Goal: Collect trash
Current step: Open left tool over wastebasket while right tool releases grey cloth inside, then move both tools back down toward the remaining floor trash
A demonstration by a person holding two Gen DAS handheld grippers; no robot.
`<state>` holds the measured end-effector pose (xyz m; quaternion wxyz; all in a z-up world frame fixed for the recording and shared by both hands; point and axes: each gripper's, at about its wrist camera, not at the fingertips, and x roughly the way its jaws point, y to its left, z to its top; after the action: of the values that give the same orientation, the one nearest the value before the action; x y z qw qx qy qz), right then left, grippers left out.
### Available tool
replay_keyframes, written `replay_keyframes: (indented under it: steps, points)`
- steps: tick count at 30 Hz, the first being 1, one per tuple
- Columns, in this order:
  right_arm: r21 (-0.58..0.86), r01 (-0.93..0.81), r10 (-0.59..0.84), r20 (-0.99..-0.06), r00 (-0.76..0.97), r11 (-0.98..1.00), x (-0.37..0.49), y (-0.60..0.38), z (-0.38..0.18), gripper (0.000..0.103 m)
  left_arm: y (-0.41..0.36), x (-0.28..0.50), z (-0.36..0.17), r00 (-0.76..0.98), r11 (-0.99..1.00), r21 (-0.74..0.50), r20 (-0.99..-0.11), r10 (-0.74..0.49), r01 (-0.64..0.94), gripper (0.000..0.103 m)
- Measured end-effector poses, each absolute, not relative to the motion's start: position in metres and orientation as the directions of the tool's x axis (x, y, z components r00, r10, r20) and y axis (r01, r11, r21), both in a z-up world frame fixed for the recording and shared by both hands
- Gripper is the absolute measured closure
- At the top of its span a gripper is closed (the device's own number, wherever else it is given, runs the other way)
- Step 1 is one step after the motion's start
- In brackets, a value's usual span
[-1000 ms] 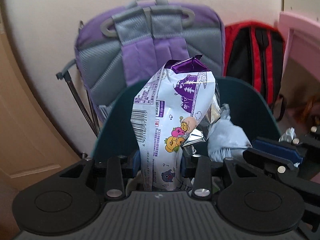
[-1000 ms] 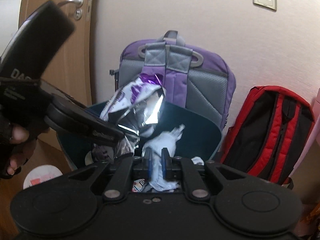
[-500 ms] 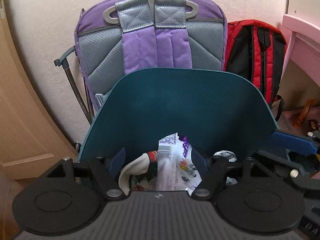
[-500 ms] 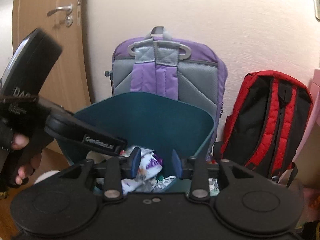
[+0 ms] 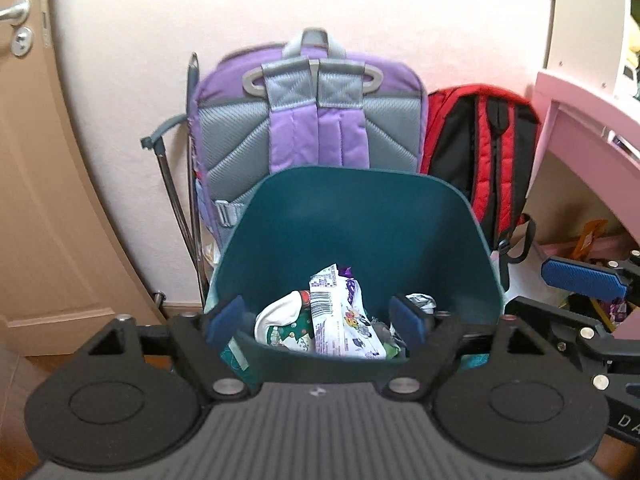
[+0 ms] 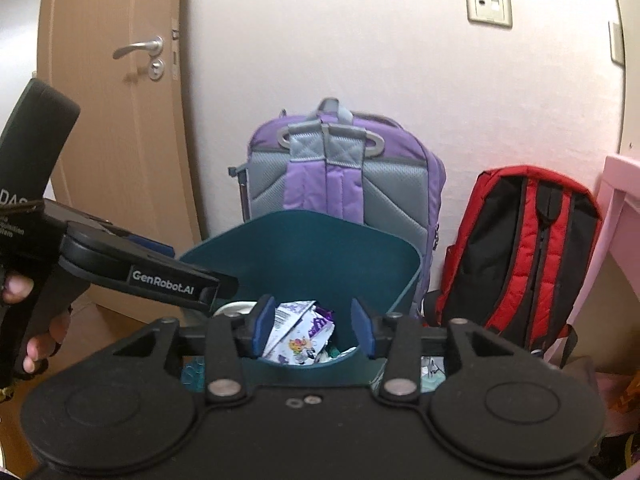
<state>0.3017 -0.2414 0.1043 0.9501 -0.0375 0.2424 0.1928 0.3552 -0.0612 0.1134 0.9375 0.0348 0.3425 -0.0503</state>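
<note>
Snack wrapper (image 5: 344,316) lies in bin (image 5: 360,216), below both spread tongs (image 5: 316,320)

- Pale wall (image 6: 320,60), wall socket (image 6: 489,3) high up.
- Wooden door (image 6: 112,140) with lever handle (image 6: 138,47), left.
- Purple backpack (image 5: 312,120) and red backpack (image 5: 484,148) lean against the wall.
- Pink furniture (image 5: 588,120) at right.

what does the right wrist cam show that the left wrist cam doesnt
Only the right wrist view shows the wall socket and the person's hand holding the left gripper. Only the left wrist view shows the grey folded cart handle beside the purple backpack. Both show the teal bin, the white snack wrapper inside it, the red backpack, the door handle, and the open right gripper.
</note>
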Motion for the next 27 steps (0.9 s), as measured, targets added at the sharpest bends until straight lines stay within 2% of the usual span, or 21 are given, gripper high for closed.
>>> replay_keyframes:
  steps: [9,16,22,27]
  points:
    - [0.031,-0.428,0.396,-0.445,0.803,0.903,0.255,-0.233,0.124,0.050,-0.045,0.299,0.130,0.782,0.993,0.009,-0.617,-0.087,0.117,0.020]
    - [0.059,-0.450,0.431,-0.423,0.797,0.891,0.225,-0.227,0.126,0.048,-0.024,0.253,0.132,0.798,0.994,-0.021,-0.594,-0.102,0.111,0.010]
    - [0.090,-0.503,0.487,-0.441,0.754,0.860,0.204,-0.218,0.110,0.048,-0.003,0.216,0.121,0.812,0.991,-0.043,-0.570,-0.127,0.125,0.004]
    - [0.104,-0.551,0.526,-0.486,0.698,0.828,0.196,-0.201,0.075,0.048,0.024,0.198,0.093,0.819,0.990,-0.092,-0.556,-0.142,0.110,0.000]
